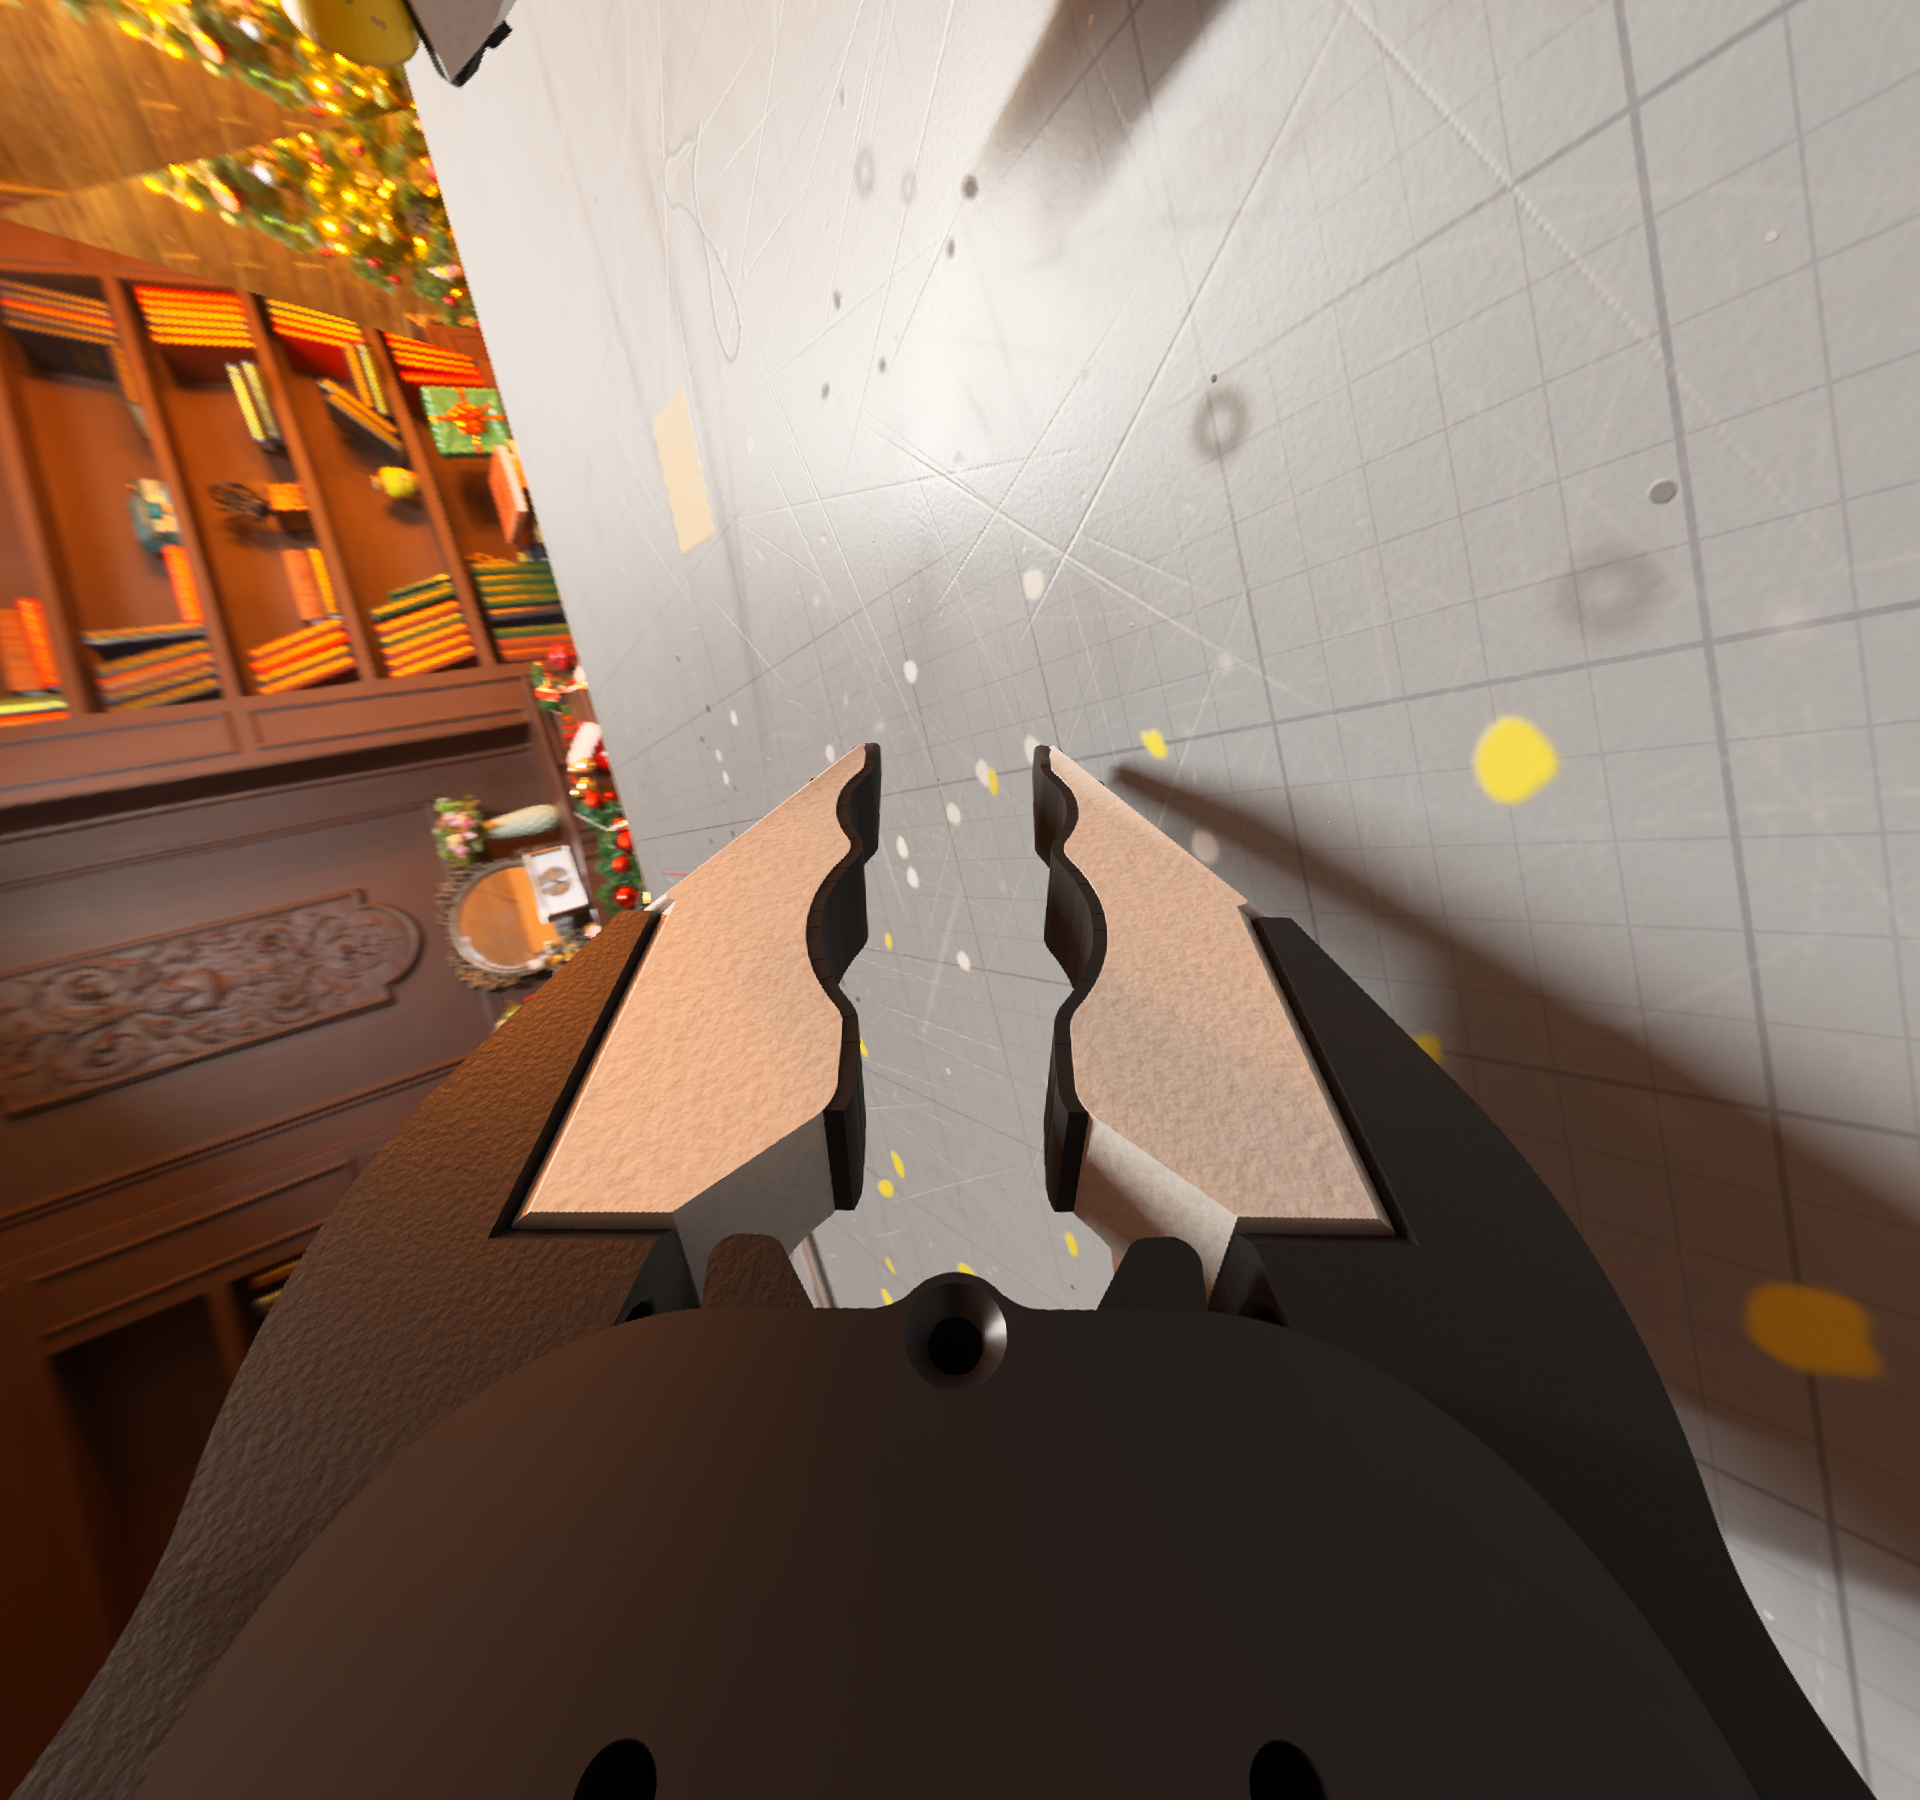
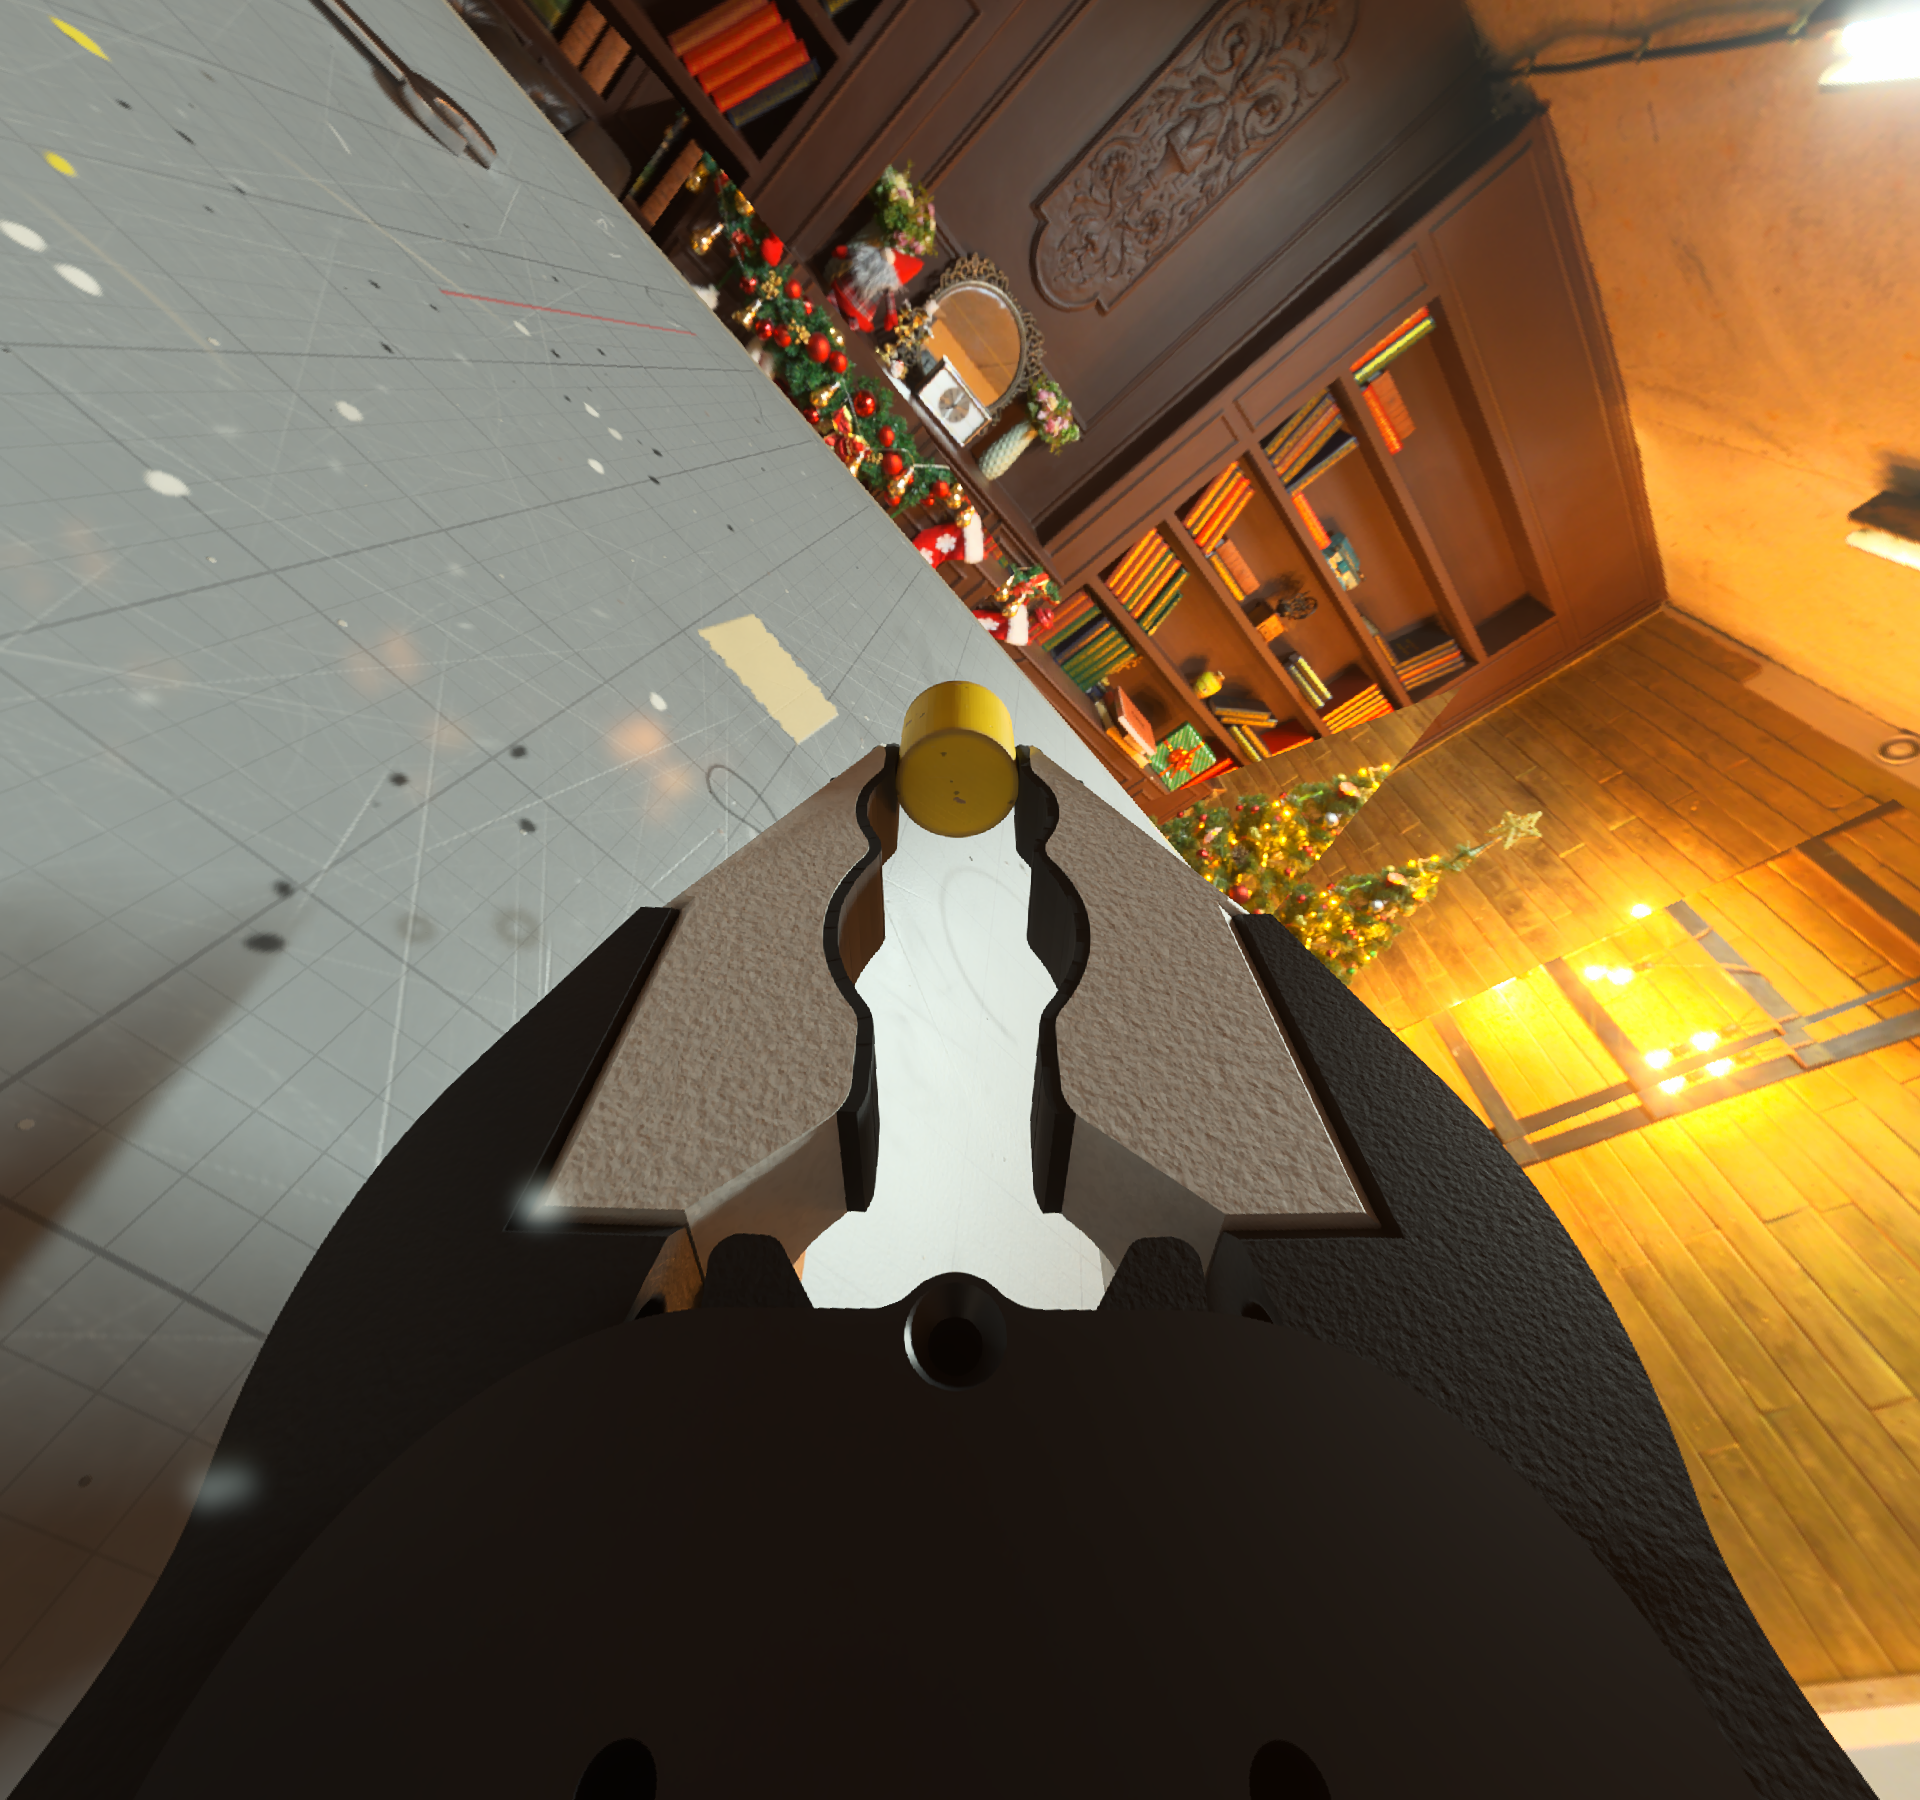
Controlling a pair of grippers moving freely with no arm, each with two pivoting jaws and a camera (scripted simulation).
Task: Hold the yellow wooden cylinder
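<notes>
Right claw (image 2: 957,763) pinching yellow cylinder (image 2: 957,761) – flat end facing cam, left claw (image 1: 956,763) spread, empty

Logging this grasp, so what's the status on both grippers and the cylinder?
Right gripper shut on yellow wooden cylinder, pinched at the fingertips. Left gripper open, empty, over grey gridded mat. Nothing in the way.

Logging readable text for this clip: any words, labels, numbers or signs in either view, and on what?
None readable.
Yellow wooden cylinder, clamped at the right gripper fingertips: only dark specks.
Grey gridded mat: lines and paint spots, no numbers.
Book spines on the brown bookshelf: too blurred.
</notes>
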